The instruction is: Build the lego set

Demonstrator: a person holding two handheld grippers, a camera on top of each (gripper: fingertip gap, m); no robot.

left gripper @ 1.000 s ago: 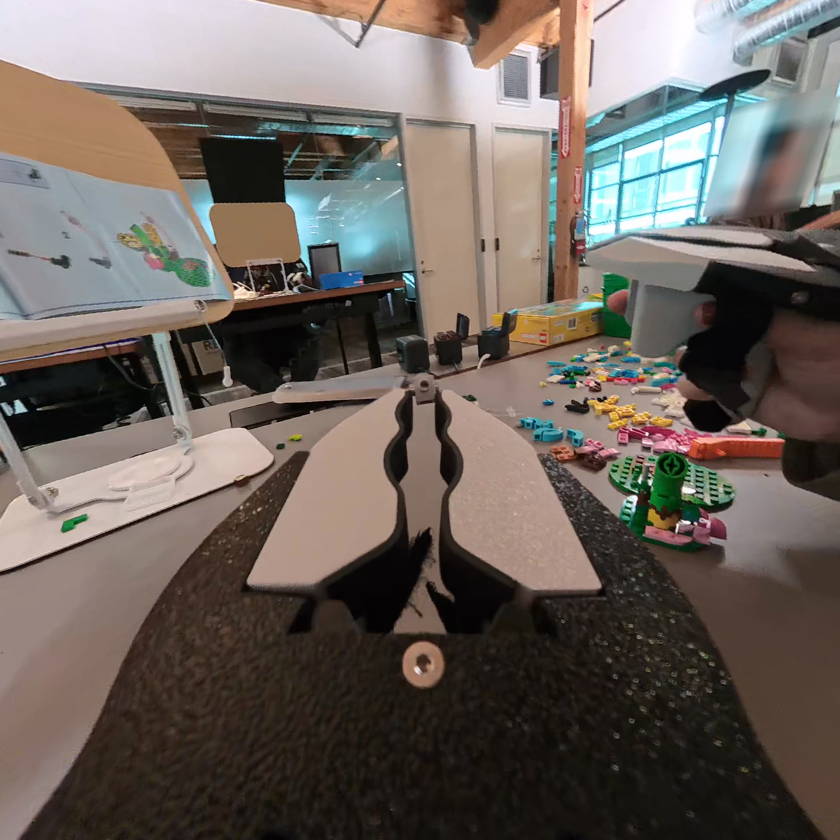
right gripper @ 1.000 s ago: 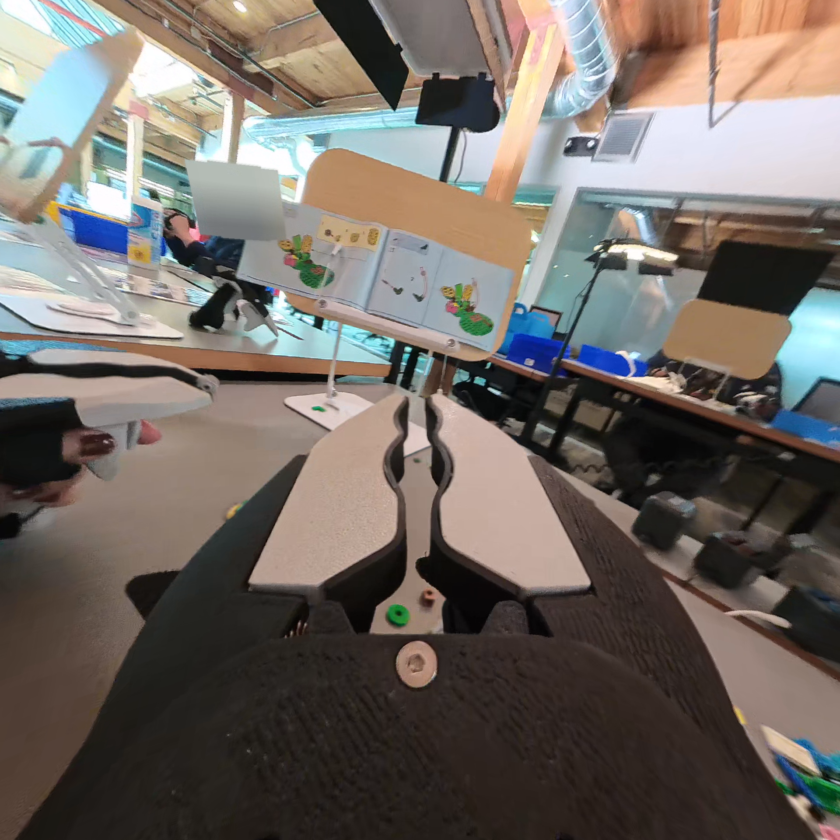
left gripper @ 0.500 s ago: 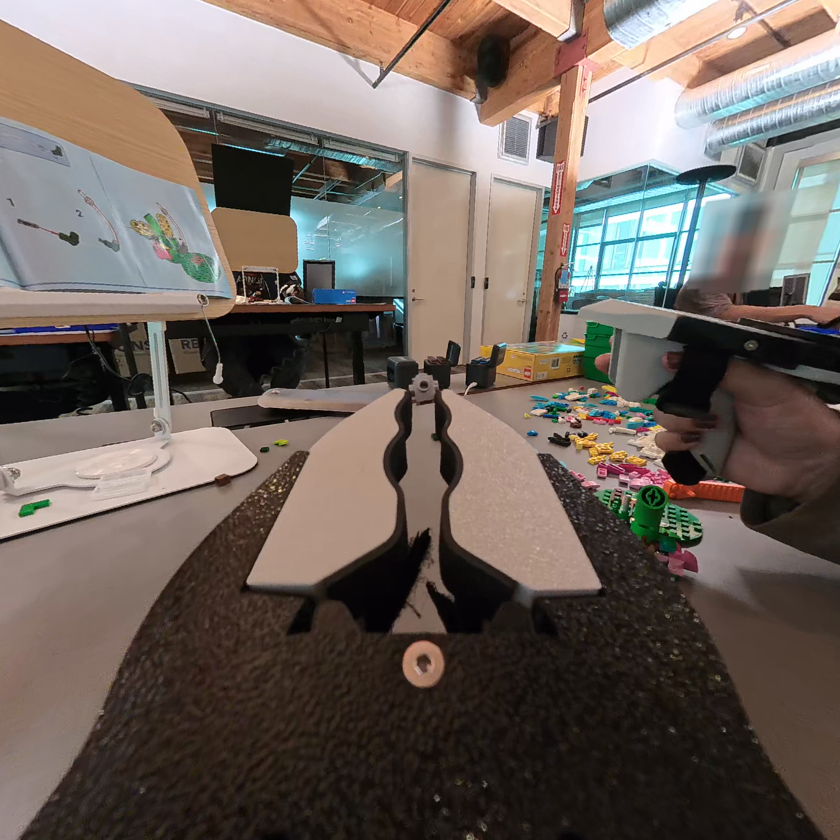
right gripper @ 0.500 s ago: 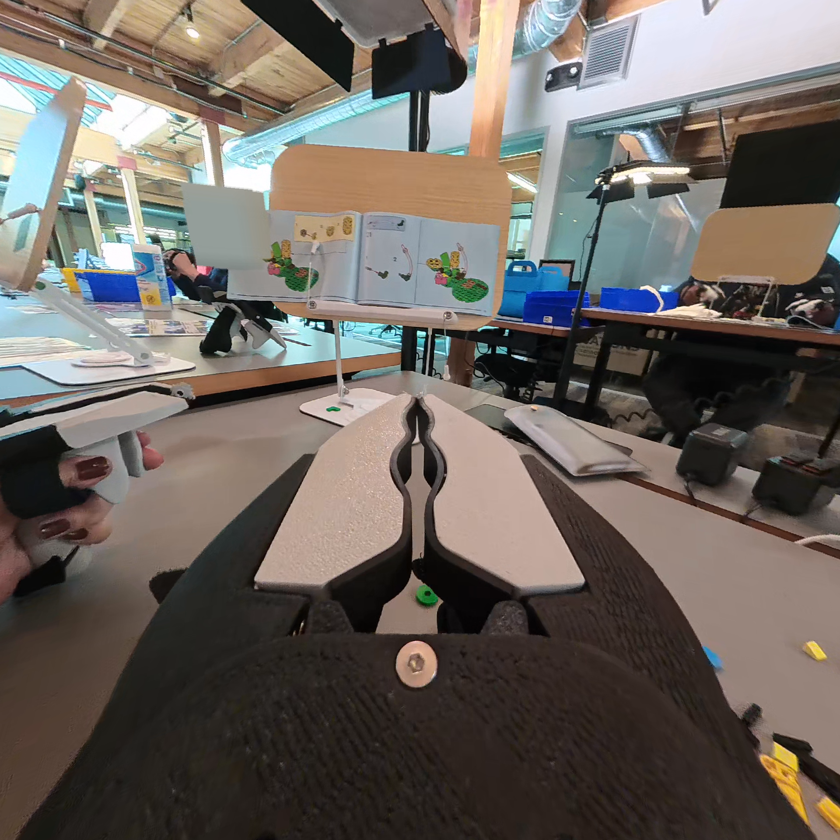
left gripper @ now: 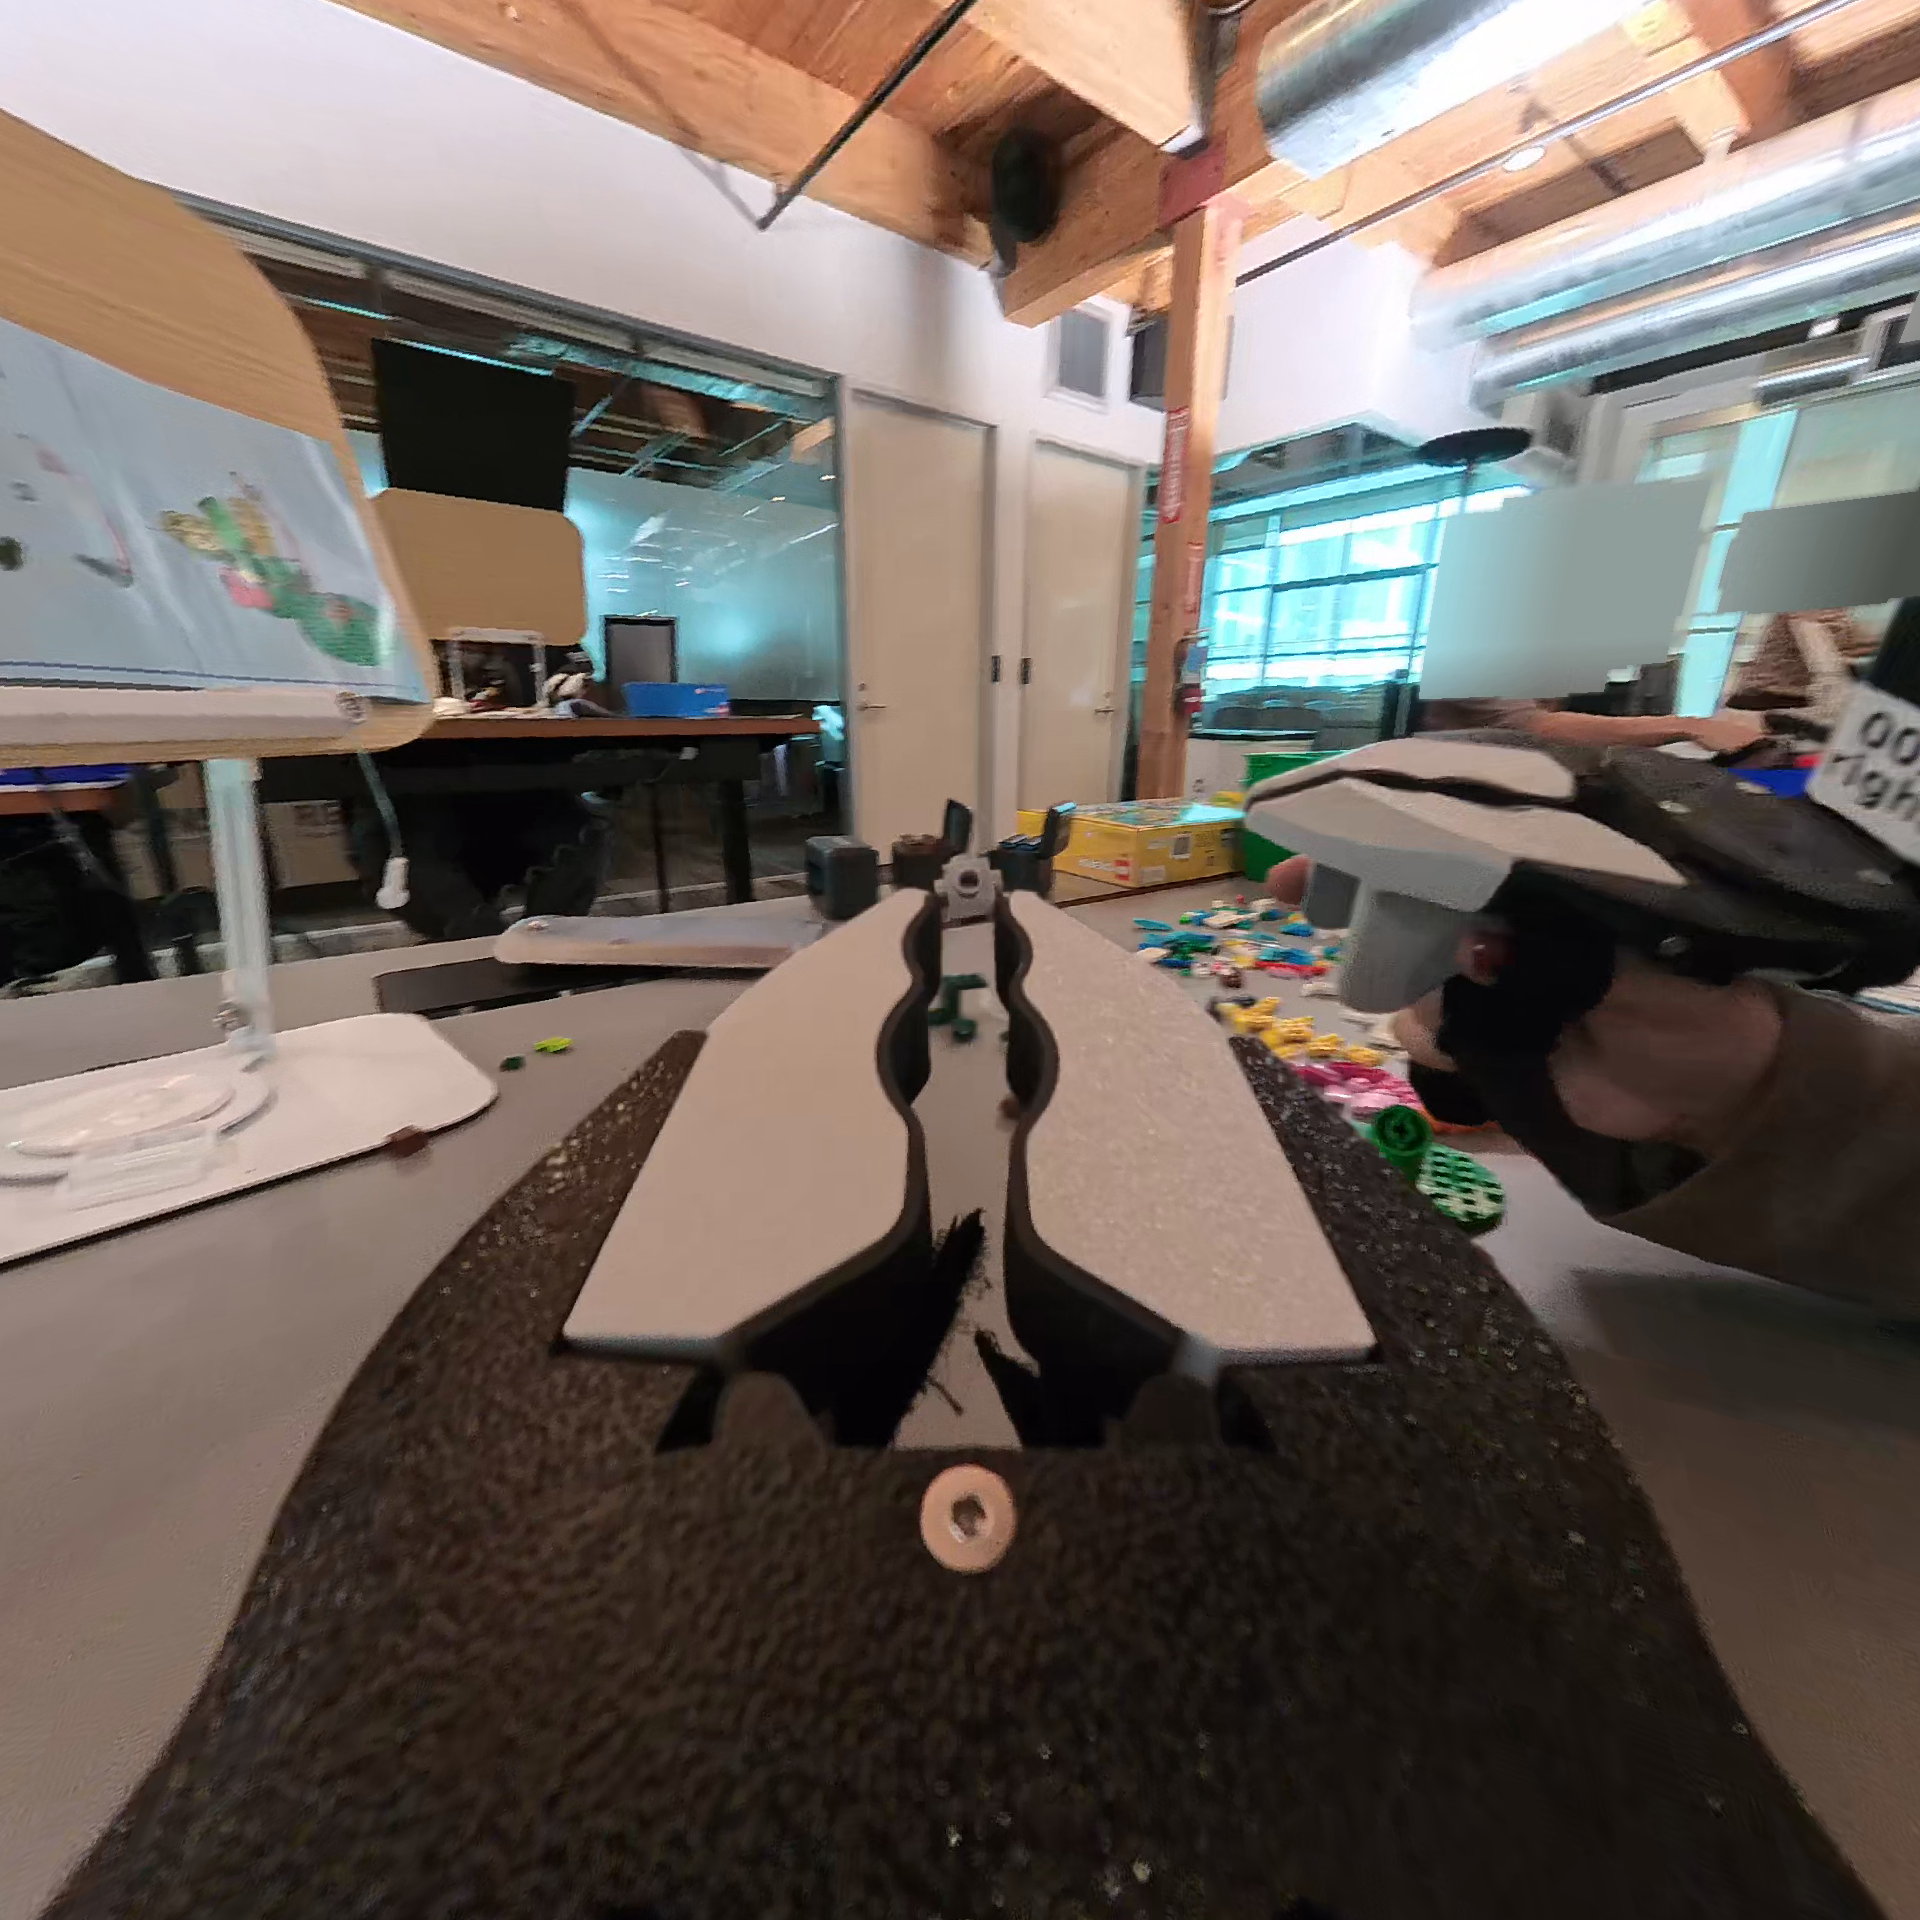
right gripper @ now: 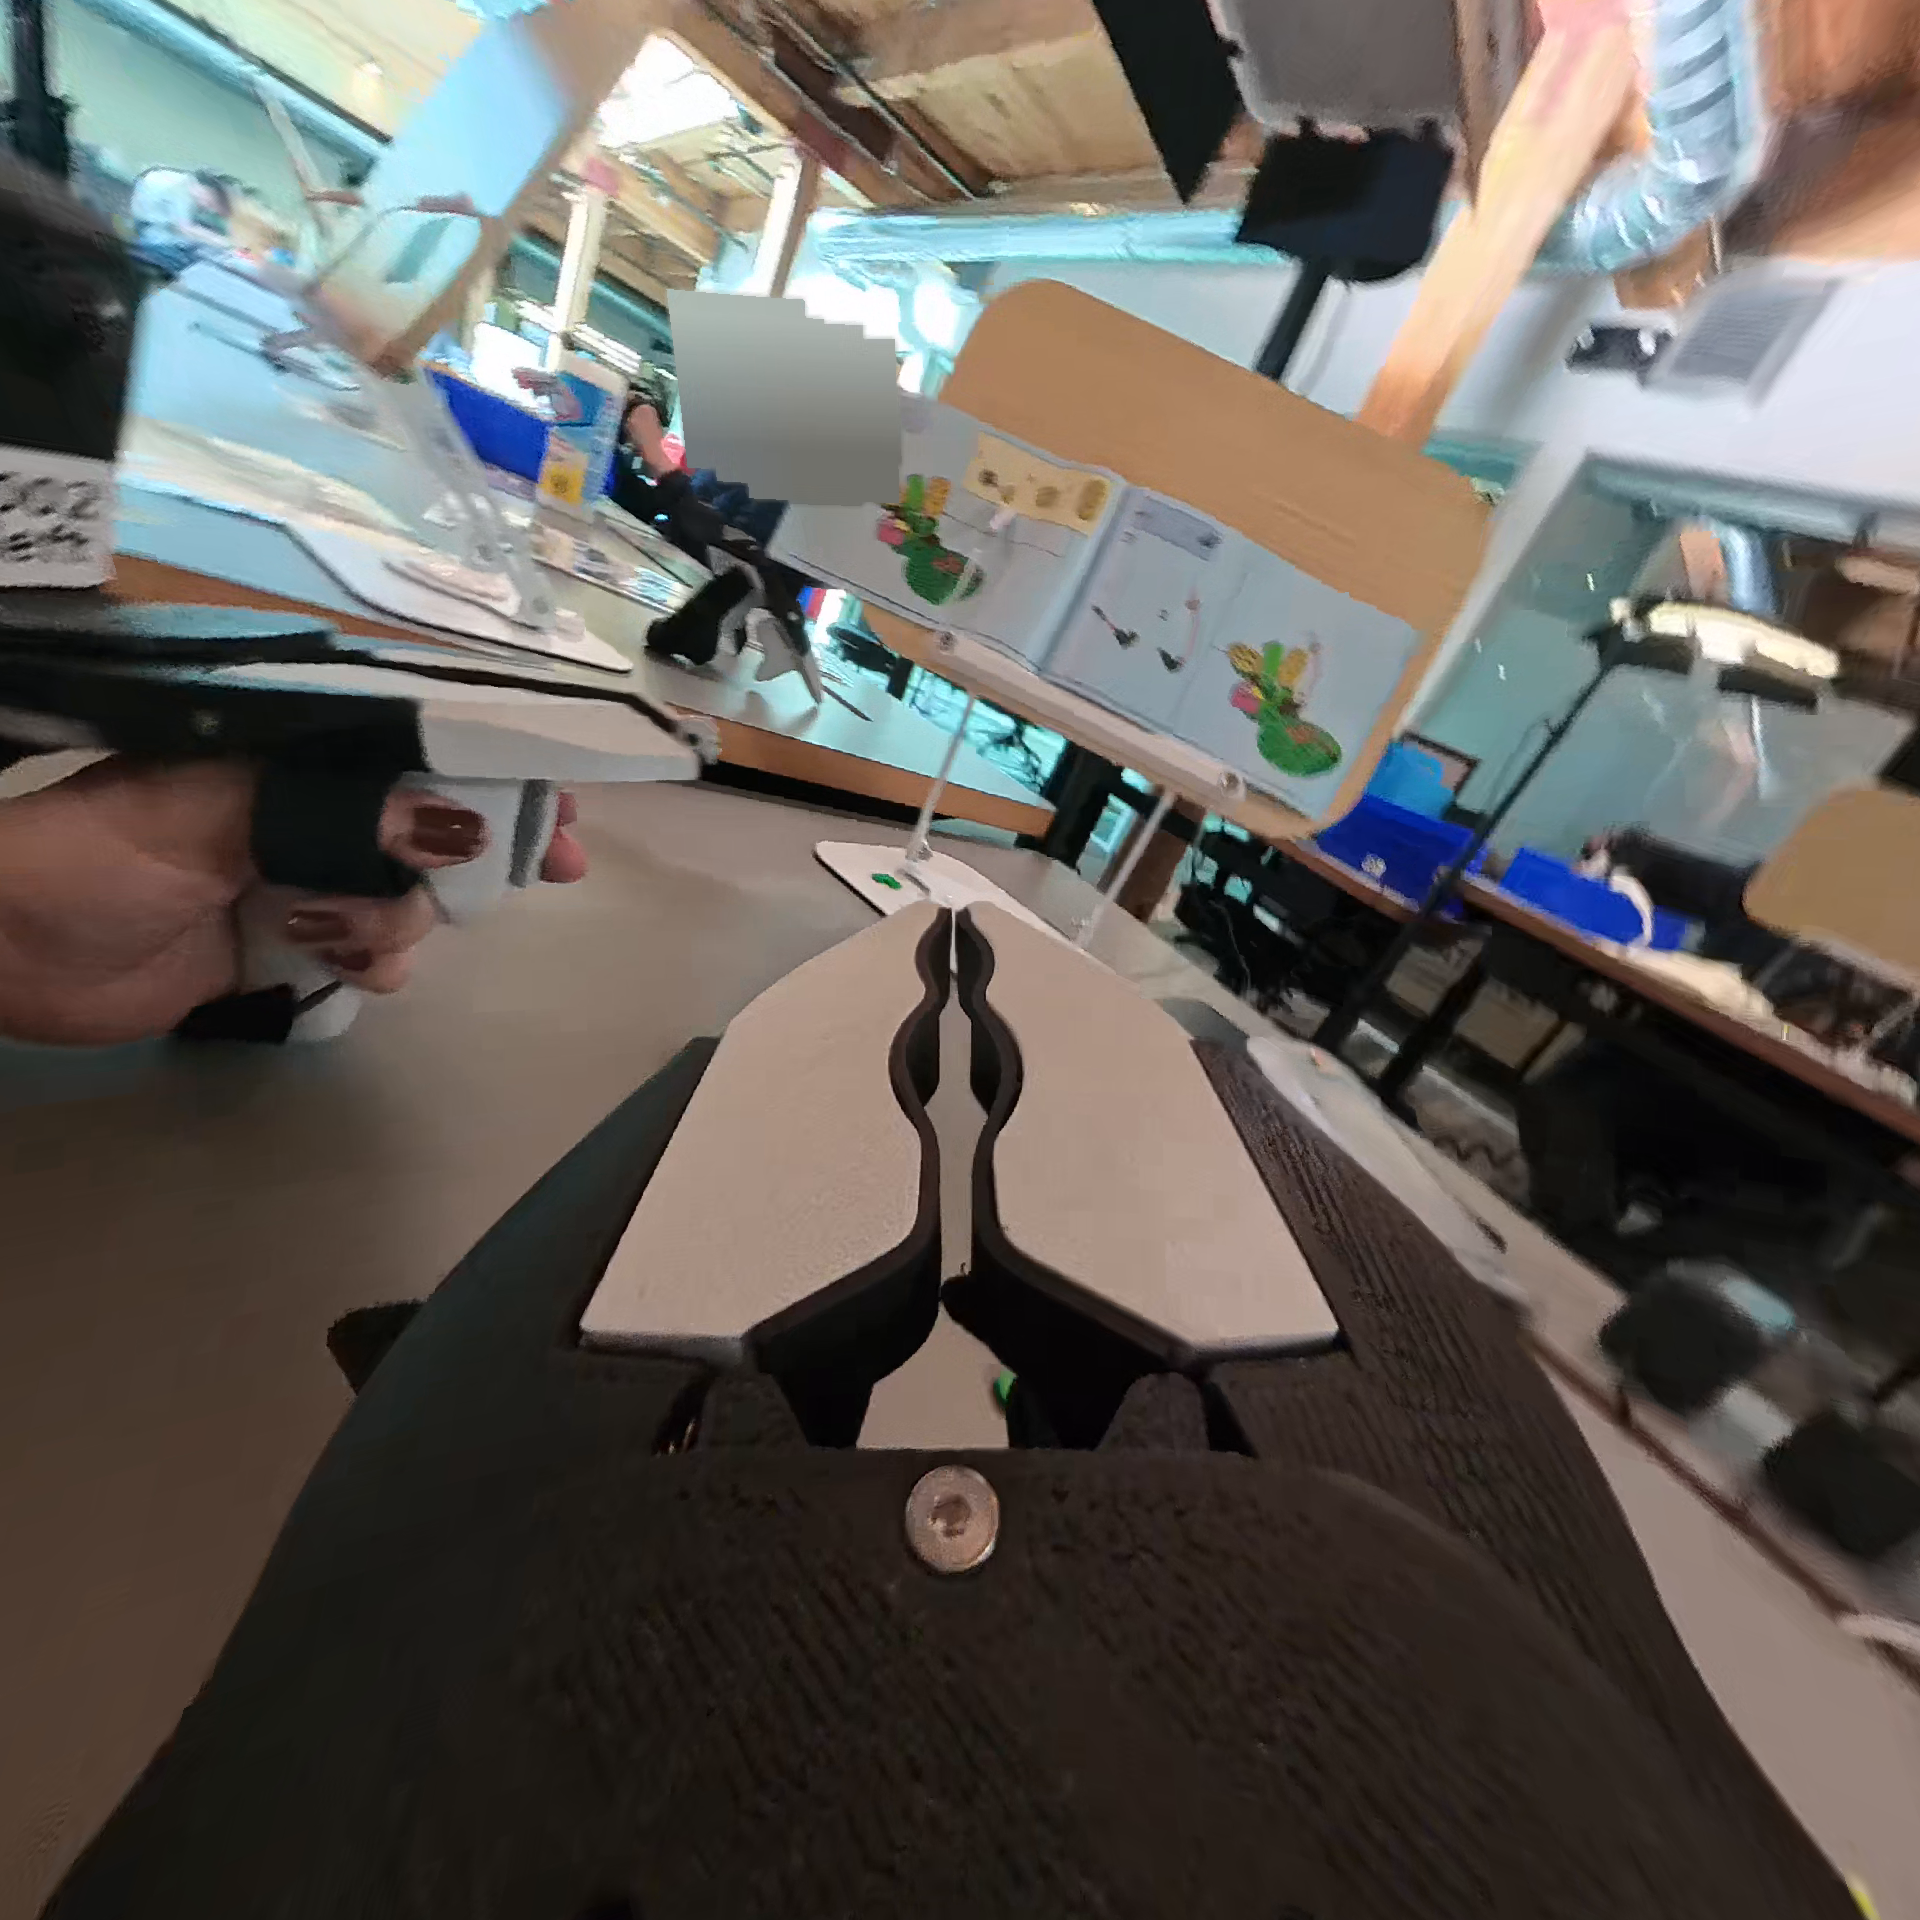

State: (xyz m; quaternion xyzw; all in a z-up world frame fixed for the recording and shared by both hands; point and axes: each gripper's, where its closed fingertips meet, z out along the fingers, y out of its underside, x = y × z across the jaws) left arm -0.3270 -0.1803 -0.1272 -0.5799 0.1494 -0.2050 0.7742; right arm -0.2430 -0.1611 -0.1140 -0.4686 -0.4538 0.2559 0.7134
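My left gripper [left gripper: 966,902] is shut on a small grey Lego piece [left gripper: 966,885] with a round hole, pinched at the fingertips above the grey table. My right gripper [right gripper: 951,916] is shut and empty. It also shows in the left wrist view [left gripper: 1351,800], hand-held to the right, level with my left one. The partly built model [left gripper: 1439,1169], a green round plate with a green cylinder, stands below the right gripper. Loose coloured pieces [left gripper: 1273,961] lie behind it. My left gripper shows at the left of the right wrist view [right gripper: 691,740].
The instruction booklet [left gripper: 197,582] [right gripper: 1101,592] rests on a wooden stand with a white base [left gripper: 312,1101]. A dark green piece [left gripper: 956,1013] and small green bits [left gripper: 545,1047] lie on the table. A grey flat device [left gripper: 644,940], chargers and a yellow box [left gripper: 1143,847] sit farther back.
Both views have tilted and shifted. The right gripper has come nearer to my left gripper and now covers part of the model. The grey piece stays pinched in my left gripper.
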